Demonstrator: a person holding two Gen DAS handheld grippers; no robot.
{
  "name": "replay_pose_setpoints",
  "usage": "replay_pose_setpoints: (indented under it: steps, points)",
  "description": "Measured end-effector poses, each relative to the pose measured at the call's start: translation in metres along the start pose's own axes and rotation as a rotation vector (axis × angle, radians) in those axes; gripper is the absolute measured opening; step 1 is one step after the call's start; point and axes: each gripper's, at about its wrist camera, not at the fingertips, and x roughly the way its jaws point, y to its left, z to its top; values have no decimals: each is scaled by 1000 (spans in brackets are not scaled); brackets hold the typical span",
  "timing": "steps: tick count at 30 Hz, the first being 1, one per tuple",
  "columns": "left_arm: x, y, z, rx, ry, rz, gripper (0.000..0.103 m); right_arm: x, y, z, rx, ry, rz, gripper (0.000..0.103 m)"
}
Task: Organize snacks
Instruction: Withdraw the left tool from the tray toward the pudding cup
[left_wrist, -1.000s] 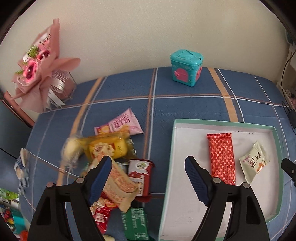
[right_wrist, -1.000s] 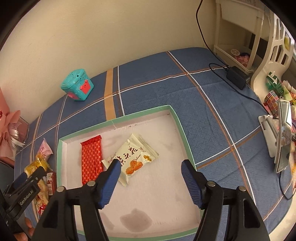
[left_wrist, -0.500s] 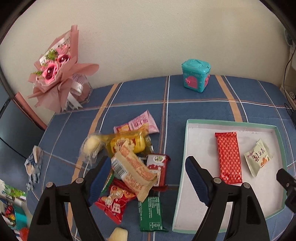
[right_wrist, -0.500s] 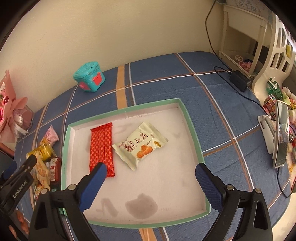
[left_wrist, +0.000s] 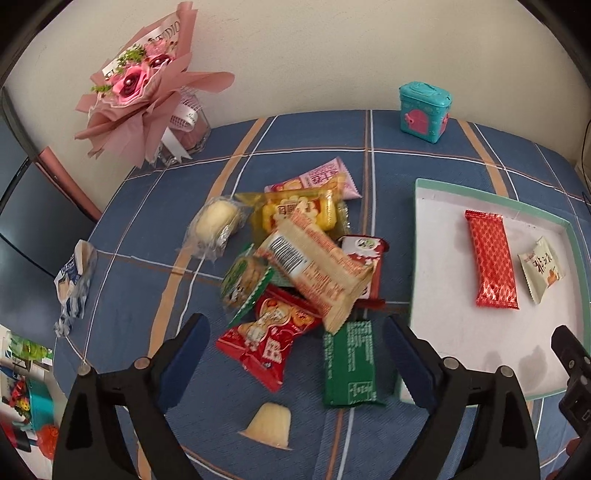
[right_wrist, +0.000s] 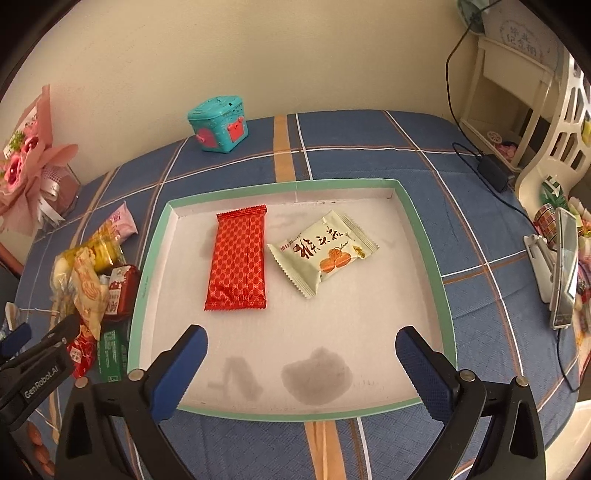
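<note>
Left gripper (left_wrist: 295, 354) hanging over the snack pile (left_wrist: 295, 258), jaws opening, nothing between them. Red snack packet (left_wrist: 267, 341) just ahead at twelve o'clock, long axis running seven to one; green packet (left_wrist: 351, 363) at one o'clock, lengthwise toward twelve. Tray (right_wrist: 424, 236) off at two o'clock. Right gripper (right_wrist: 301, 360) over the tray, jaws opening and empty; red wafer bar (right_wrist: 238, 258) at eleven, cream packet (right_wrist: 323, 251) at twelve. Pile nearer the left hand, probably.

Both wrist views look steeply down, sharing the tray (left_wrist: 417, 236).
</note>
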Motion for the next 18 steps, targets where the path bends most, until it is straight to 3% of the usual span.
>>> replay_pose_setpoints:
  steps: [13,18]
  points:
    - [5,27,-41,-29,62,-8,97,-3,23,-39,-39,46,72,103]
    - [11,48,-54,-108,113,-61,97,-6,28,-47,-37,60,104,103]
